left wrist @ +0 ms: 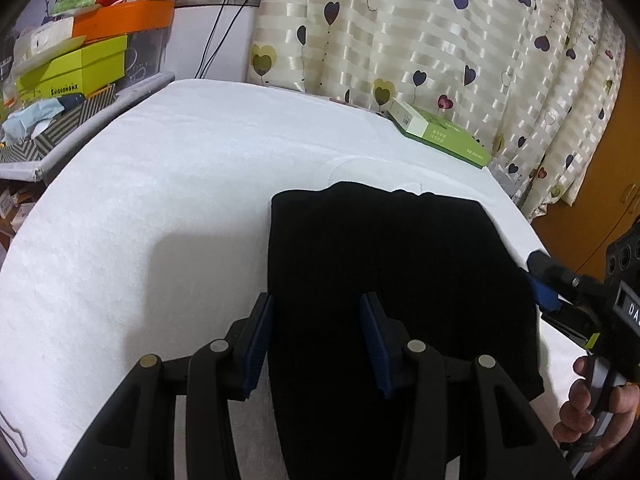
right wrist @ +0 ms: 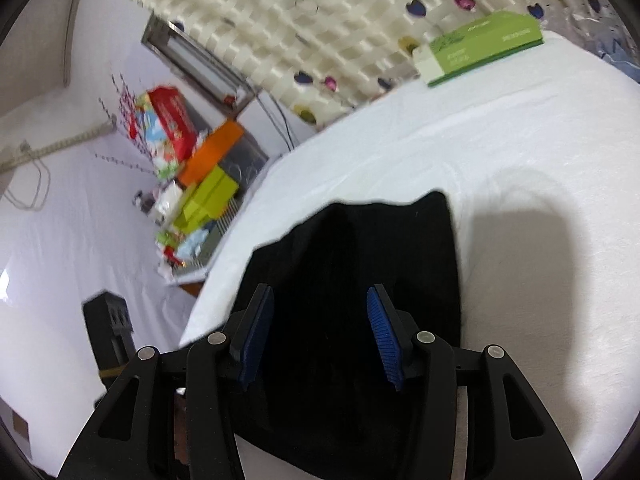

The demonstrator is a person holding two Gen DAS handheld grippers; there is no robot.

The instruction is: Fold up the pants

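Black pants [left wrist: 400, 264] lie folded into a compact rectangle on the white-covered table [left wrist: 140, 208]. My left gripper [left wrist: 318, 336] hovers open over the pants' near left part, with its left finger [left wrist: 260, 340] along the cloth's left edge. My right gripper [left wrist: 546, 288] comes in from the right, its blue pad at the pants' right edge, held by a hand [left wrist: 592, 408]. In the right wrist view the right gripper [right wrist: 320, 334] is open over the pants [right wrist: 352, 264], with dark cloth showing between its fingers. Neither gripper pinches any fabric.
A green and white box [left wrist: 438, 132] lies at the table's far right corner, also seen as the box [right wrist: 480, 44]. A heart-patterned curtain [left wrist: 440, 32] hangs behind. Stacked coloured boxes [left wrist: 80, 64] fill a shelf at the left. The white cloth left of the pants is bare.
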